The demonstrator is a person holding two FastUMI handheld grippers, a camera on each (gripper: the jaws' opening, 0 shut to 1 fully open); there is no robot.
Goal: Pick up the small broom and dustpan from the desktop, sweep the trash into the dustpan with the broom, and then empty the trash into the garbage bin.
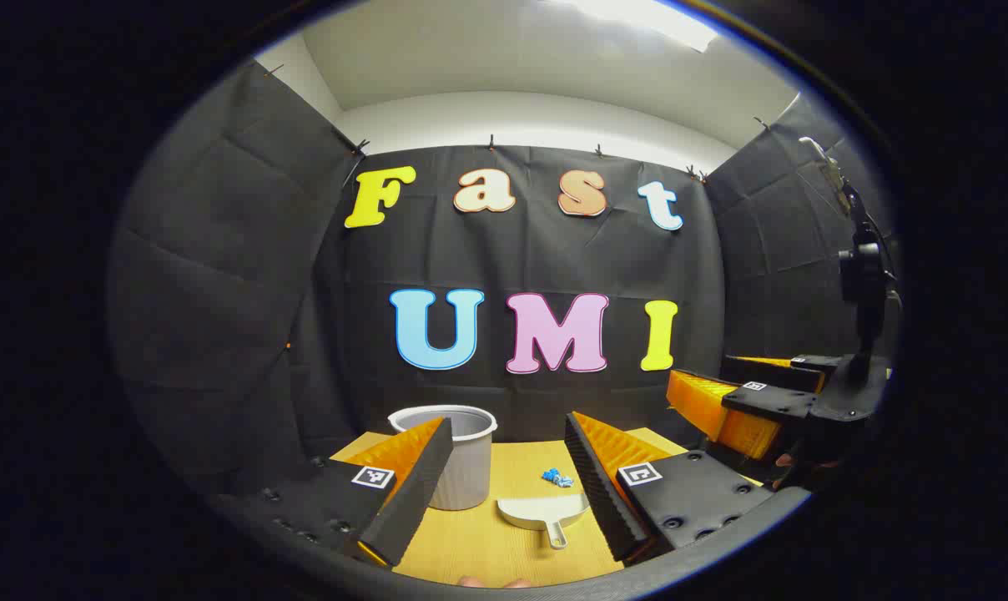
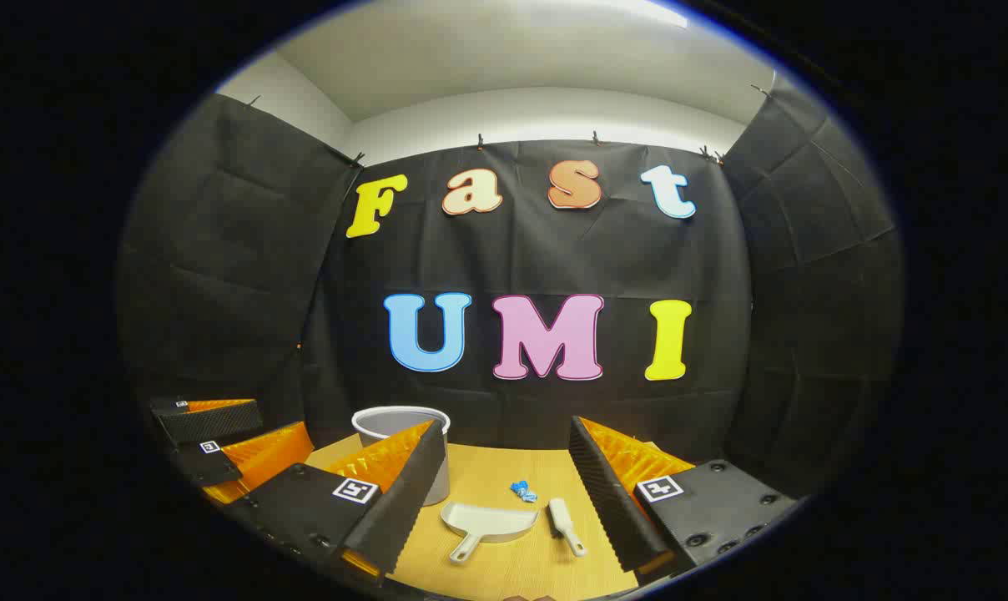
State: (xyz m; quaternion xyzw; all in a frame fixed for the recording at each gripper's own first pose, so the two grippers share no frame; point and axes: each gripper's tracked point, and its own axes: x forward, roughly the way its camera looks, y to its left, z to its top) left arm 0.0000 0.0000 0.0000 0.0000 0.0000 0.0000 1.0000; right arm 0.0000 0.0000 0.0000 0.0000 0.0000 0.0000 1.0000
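while both grippers are held above the near edge of the wooden desktop (image 2: 504, 467), nothing is gripped by either. in the left gripper view, the left gripper (image 1: 504, 484) is seen with its two fingers spread wide, and bare wood is seen in the gap between them; the right gripper (image 1: 750, 396) is seen off to the right, raised and apart from the desk things. in the right gripper view, the right gripper (image 2: 504, 492) is likewise spread wide and empty, and the left gripper (image 2: 220, 442) is seen at the left edge. the white dustpan (image 2: 487, 522) is laid flat on the desktop, its handle turned toward the near edge and its open mouth toward the back wall. the small broom (image 2: 567, 526) is laid just beside the dustpan, on its right in the right gripper view, not touching it. the blue trash (image 2: 522, 492) is found just behind the two, between them and the back of the desk. the grey garbage bin (image 2: 400, 426) is stood upright at the back left of the desktop, close to the cloth wall and partly hidden by a finger. open wood is left in front of the dustpan and broom, toward the near edge.
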